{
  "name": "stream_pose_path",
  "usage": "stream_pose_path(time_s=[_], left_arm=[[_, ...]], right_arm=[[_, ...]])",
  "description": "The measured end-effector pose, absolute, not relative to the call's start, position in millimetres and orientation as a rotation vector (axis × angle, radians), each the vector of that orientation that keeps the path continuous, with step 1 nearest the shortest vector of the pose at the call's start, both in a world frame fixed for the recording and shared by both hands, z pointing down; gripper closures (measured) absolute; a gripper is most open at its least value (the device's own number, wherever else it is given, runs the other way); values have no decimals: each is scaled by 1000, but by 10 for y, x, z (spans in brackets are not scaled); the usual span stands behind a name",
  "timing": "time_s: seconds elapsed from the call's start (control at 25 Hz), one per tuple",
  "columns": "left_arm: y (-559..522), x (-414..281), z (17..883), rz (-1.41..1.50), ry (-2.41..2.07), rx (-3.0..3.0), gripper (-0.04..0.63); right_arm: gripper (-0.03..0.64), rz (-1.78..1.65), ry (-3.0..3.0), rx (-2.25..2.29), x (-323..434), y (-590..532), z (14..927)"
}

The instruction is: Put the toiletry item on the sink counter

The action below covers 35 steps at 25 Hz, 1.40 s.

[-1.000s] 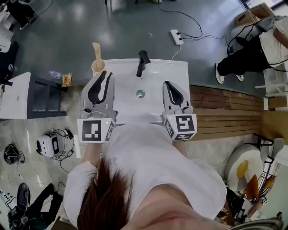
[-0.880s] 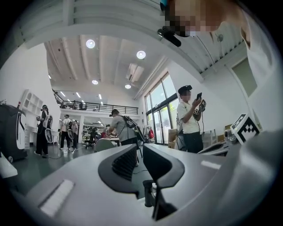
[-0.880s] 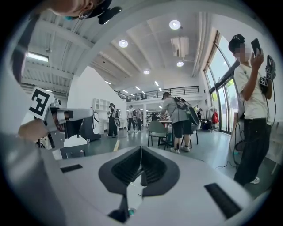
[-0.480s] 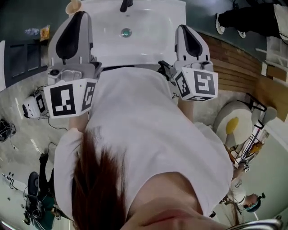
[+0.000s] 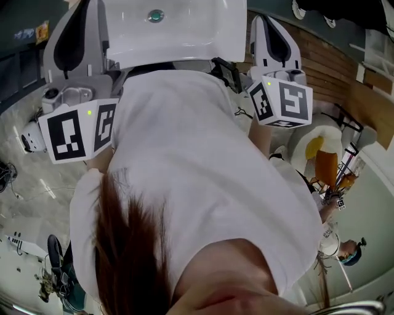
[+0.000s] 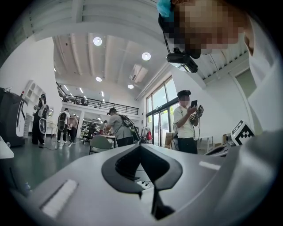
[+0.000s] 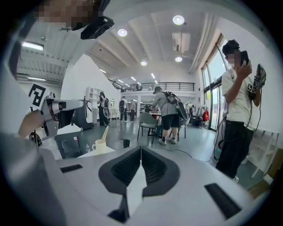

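Left tongs [image 6: 140, 146]: jaws have just been closing and now meet, with nothing between them.
Right tongs [image 7: 140, 149]: jaws pressed together, empty.
Toiletry cup [image 7: 99, 145]: white, with a pale stick [image 7: 105, 133] standing in it. It sits upright on a corner of the white worktop [image 7: 91, 153], ahead and to the left of the right tongs, well apart from them.
Sink [image 5: 184, 34]: white basin with a round drain [image 5: 156, 15], lying between the two tongs in the head view.
Marker cubes: left cube [image 5: 77, 129] and right cube [image 5: 283, 101], each at the rear of its tongs.
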State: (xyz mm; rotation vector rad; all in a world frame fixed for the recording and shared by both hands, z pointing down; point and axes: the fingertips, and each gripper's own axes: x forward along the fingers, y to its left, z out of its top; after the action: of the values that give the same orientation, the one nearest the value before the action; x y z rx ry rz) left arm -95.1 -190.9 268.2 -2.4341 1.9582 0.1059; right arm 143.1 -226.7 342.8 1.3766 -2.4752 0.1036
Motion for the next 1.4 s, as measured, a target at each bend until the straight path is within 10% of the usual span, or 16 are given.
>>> stream_pose_path(time_s=[1.4], left_arm=[[-2001, -815, 2686, 81, 1898, -2514, 586]], right_arm=[[604, 107, -2477, 1439, 1595, -2351, 3370]])
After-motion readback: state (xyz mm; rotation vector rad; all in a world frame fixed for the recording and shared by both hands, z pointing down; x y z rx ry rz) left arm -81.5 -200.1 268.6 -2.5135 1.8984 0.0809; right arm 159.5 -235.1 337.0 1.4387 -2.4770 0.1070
